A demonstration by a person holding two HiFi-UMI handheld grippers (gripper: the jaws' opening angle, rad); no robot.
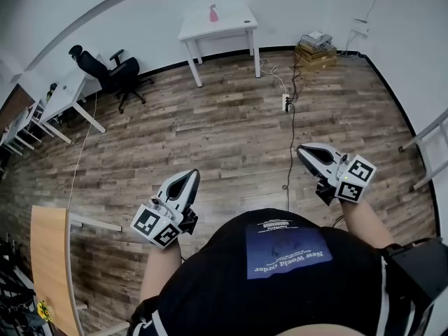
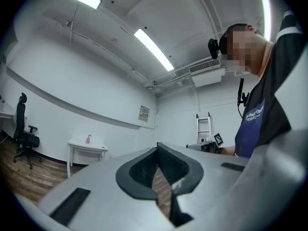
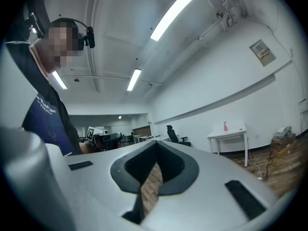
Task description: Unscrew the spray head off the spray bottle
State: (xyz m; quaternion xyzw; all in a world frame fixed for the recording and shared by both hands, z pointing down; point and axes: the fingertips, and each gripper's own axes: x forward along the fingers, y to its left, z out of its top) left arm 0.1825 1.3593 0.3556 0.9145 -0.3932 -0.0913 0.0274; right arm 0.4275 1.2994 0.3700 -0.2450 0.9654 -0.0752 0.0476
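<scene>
Small pink plastic spray bottle (image 1: pixel 213 12) upright on white rectangular desk (image 1: pixel 231 23), far ahead of both claws across wooden floor (image 1: pixel 210 124). Left claw (image 1: pixel 190 179) and right claw (image 1: pixel 304 152): jaws pressed together, nothing held. Neither clearly nearer.

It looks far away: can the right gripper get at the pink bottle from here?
Probably not: the bottle stands on the table across the room, far beyond the right gripper. The floor between looks mostly open.

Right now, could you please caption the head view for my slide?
Left claw and right claw shut, empty; bottle far off on a table.
</scene>
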